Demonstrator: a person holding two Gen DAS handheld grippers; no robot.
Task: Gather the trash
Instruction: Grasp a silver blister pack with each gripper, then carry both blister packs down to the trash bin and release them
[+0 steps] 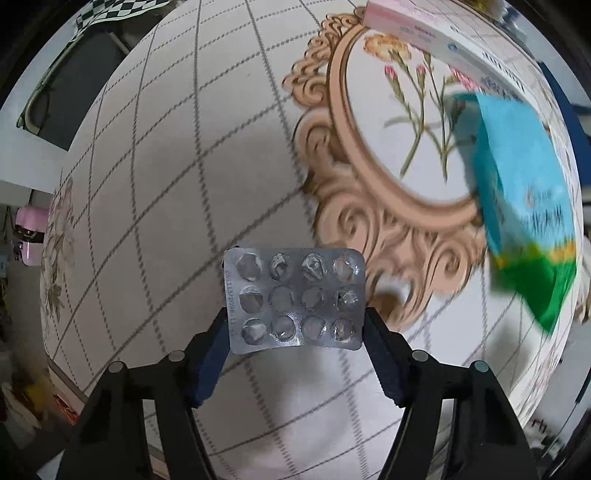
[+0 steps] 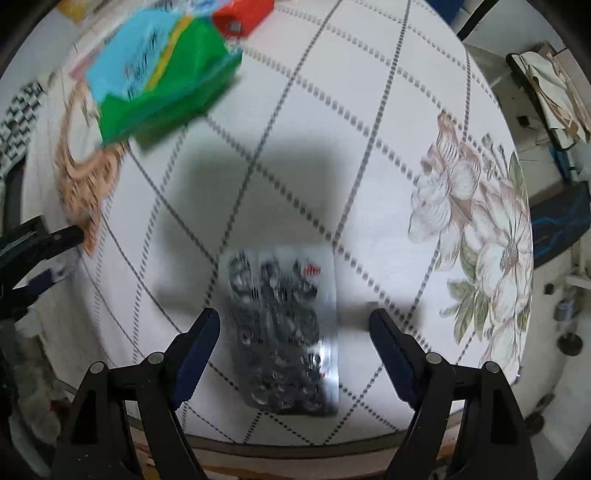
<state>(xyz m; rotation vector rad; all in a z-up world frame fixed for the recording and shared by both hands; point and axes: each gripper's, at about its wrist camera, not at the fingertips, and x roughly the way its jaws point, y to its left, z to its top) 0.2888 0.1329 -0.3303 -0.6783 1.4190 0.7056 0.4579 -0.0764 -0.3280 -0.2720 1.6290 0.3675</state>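
An empty silver blister pack [image 1: 295,299] sits between the fingers of my left gripper [image 1: 295,321], which points down at the round table [image 1: 166,184]. Both blue pads meet the pack's side edges, so the gripper is shut on it. In the right wrist view a second, blurred blister strip with dark print [image 2: 284,332] lies flat on the cloth. My right gripper [image 2: 295,325] hangs over it, open, with a gap between each pad and the strip. Part of the left gripper [image 2: 37,251] shows at that view's left edge.
A blue and green packet [image 1: 524,206] [image 2: 162,74] lies on the tablecloth near the ornate printed frame. A white and pink box [image 1: 424,29] and a red box [image 2: 240,14] lie beyond it. The table's edge [image 2: 295,439] runs just below the right gripper.
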